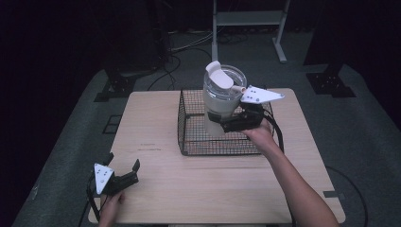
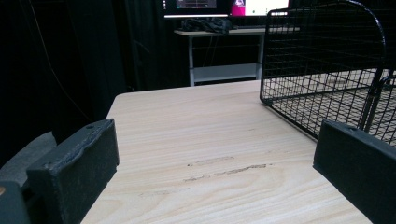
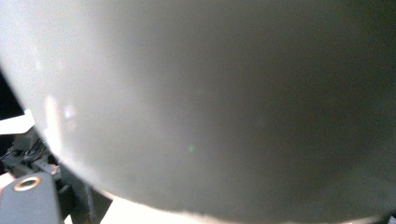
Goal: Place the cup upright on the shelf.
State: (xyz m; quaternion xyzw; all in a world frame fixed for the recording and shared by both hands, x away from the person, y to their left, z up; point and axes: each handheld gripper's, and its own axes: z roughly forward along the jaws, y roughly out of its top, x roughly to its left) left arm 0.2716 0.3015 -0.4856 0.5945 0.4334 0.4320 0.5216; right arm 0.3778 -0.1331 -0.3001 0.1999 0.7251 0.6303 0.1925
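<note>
A lab or recording studio: black curtains all round, a lit monitor upper centre, loose cables on grey carpet.

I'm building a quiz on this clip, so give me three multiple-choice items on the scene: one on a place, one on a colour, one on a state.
1. Where is the tumbler?
A. Flat on the table's near edge
B. Over the wire basket, in the right gripper
C. On the floor

2. What colour is the basket?
A. Black
B. Red
C. White

3. How do the left gripper's jaws stand?
A. Shut on a cup
B. Shut on the basket
C. Open, holding nothing

Answers: 1 B, the high view shows it gripped above the basket. 2 A, its mesh is black. 3 C, the left gripper view shows bare table between the jaws.
</note>
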